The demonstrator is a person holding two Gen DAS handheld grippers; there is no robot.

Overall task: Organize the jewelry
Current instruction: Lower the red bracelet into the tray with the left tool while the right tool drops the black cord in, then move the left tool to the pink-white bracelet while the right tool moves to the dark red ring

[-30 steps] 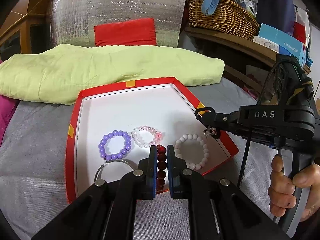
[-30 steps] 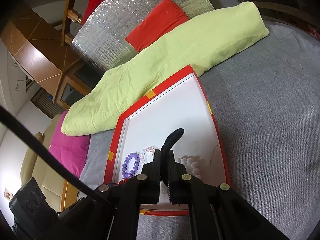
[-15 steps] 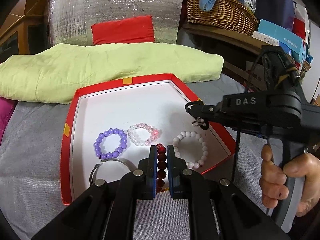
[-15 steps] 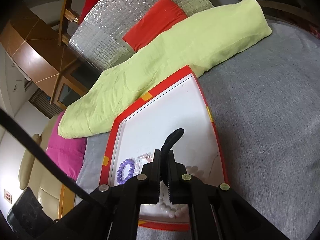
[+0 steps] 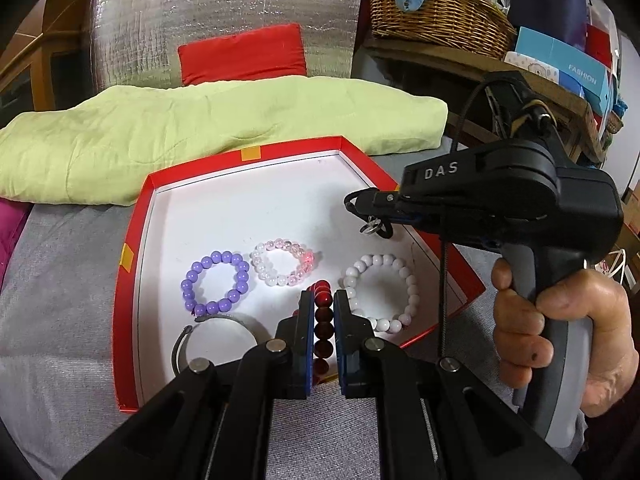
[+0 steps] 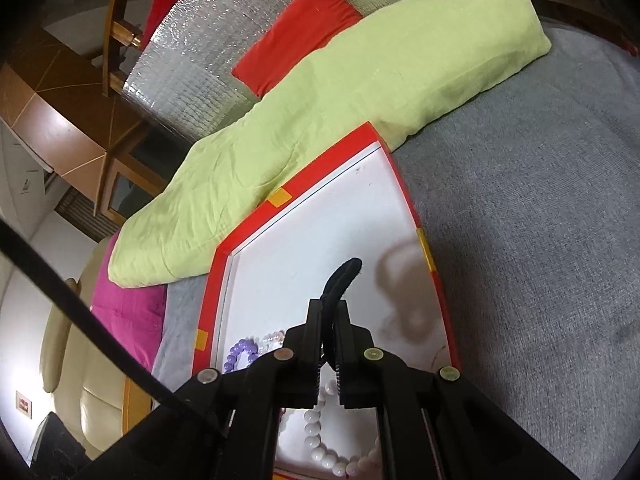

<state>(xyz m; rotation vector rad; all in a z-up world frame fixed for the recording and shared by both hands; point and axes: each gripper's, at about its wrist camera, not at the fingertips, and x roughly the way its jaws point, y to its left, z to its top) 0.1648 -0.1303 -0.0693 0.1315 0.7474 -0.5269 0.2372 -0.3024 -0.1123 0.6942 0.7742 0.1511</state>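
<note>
A red box with a white floor [image 5: 132, 248] [image 6: 408, 200] lies on the grey bed. In it lie a purple bead bracelet [image 5: 216, 284] [image 6: 240, 354], a pink-and-clear bead bracelet [image 5: 286, 262], a white bead bracelet [image 5: 380, 284] [image 6: 336, 452] and a thin metal bangle [image 5: 216, 334]. My left gripper [image 5: 323, 300] is shut on a dark red bead bracelet [image 5: 323, 320] over the box's near edge. My right gripper [image 6: 329, 308] [image 5: 360, 204] is shut on a black cord loop [image 6: 340, 280] with a small metal ring [image 5: 372, 228], held above the box's right side.
A folded light-green blanket [image 5: 200, 136] [image 6: 320, 120] lies behind the box, with a red cushion [image 5: 244, 54] and silver foil panel beyond. A wicker basket [image 5: 436, 12] and boxes stand on a shelf at the right. A magenta cushion [image 6: 124, 320] lies left.
My right gripper has moved left and further over the box with the black cord. My left gripper has kept its hold on the red bracelet and barely shifted.
</note>
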